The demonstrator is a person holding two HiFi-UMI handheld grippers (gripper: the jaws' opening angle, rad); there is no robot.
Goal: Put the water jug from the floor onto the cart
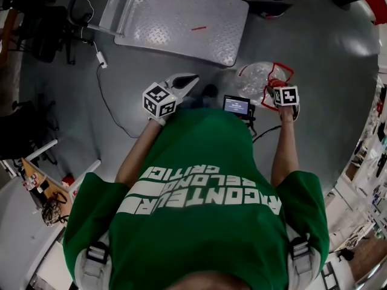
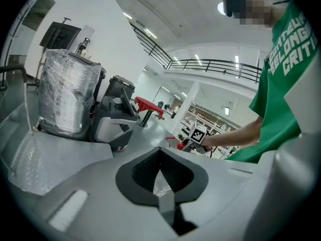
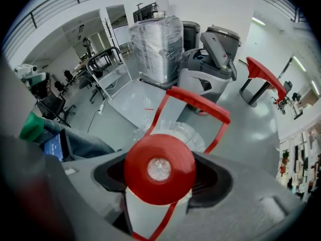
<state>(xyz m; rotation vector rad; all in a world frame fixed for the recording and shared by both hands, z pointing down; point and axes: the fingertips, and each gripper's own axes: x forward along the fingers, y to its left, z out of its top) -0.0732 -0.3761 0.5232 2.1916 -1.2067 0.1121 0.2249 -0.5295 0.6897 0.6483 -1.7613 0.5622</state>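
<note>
The water jug (image 1: 257, 77) is clear plastic with a red cap (image 3: 159, 168) and a red carrying handle (image 3: 200, 103). My right gripper (image 3: 159, 185) is shut on its neck just under the cap, and the jug hangs over the grey floor. In the head view the right gripper (image 1: 282, 96) is at the right, beside the jug. The cart (image 1: 181, 17), a flat grey checker-plate platform, lies ahead and to the left; its deck (image 3: 138, 102) shows beyond the jug. My left gripper (image 1: 184, 82) is held out in front of the person, shut with nothing in it (image 2: 160, 157).
A plastic-wrapped cylinder (image 3: 155, 49) and a grey machine (image 3: 210, 59) stand behind the cart. A red stool (image 3: 263, 74) is to the right. A cable (image 1: 106, 98) trails over the floor at the left. A small lit screen (image 1: 236, 105) sits at the person's front.
</note>
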